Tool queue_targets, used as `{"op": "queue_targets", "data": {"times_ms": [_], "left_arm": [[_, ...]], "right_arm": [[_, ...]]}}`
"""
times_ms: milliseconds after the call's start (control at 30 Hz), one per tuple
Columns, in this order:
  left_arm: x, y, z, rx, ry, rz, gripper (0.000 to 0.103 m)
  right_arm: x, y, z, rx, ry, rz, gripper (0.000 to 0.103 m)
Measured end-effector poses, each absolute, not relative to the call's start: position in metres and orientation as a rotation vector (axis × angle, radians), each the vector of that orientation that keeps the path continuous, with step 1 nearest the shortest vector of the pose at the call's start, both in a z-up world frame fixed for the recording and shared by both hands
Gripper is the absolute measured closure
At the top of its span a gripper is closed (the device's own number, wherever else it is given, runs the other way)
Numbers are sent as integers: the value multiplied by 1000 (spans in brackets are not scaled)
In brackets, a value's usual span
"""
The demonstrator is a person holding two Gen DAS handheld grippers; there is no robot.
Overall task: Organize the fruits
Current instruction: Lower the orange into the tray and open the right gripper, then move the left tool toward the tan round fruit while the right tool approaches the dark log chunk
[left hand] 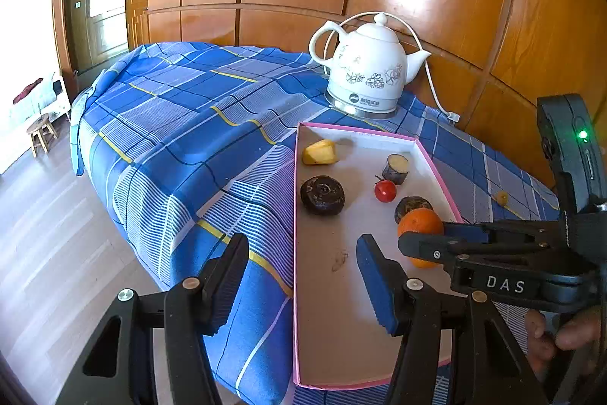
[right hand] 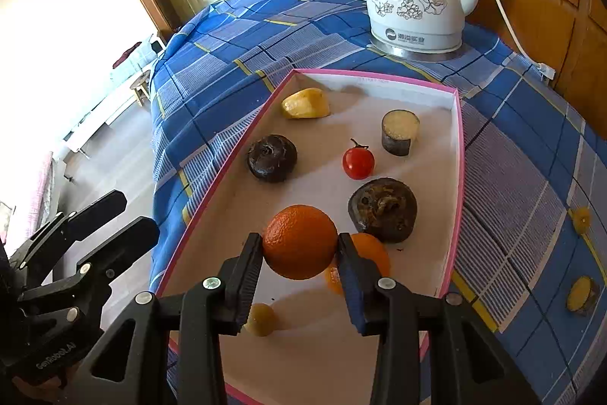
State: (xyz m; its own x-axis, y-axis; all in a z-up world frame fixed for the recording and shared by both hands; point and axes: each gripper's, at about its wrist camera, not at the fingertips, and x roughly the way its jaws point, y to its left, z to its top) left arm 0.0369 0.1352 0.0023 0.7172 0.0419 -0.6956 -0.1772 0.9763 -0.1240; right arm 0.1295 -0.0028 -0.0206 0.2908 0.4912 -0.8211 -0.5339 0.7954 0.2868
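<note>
My right gripper is shut on an orange and holds it just above the near part of the pink-rimmed tray. A second orange lies behind its right finger, and a small yellow fruit sits under its left one. Farther in the tray are a red tomato, two dark round fruits, a yellow piece and a cut stub. My left gripper stands open and empty over the tray's left rim.
A white kettle with its cord stands behind the tray on the blue checked cloth. Two small yellow pieces lie on the cloth right of the tray. The cloth drops off to the floor on the left.
</note>
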Motion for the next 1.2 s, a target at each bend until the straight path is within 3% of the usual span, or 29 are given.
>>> {"op": "queue_targets", "data": {"times_ms": [67,233,533,1200], "left_arm": [[37,135,3,-185,761,122,43],[36,133,4,-186,761,121,43],[36,128,8,-174,756,111,43],[57,62,22,-34,764,-55,43]], "right_arm": [[129,-7,-20,-25,1080,679,63],[126,-21,-9,81,1048,715,43],[120,-64,10,89,988,631,43],[110,-268,7,90,992,217,43]]}}
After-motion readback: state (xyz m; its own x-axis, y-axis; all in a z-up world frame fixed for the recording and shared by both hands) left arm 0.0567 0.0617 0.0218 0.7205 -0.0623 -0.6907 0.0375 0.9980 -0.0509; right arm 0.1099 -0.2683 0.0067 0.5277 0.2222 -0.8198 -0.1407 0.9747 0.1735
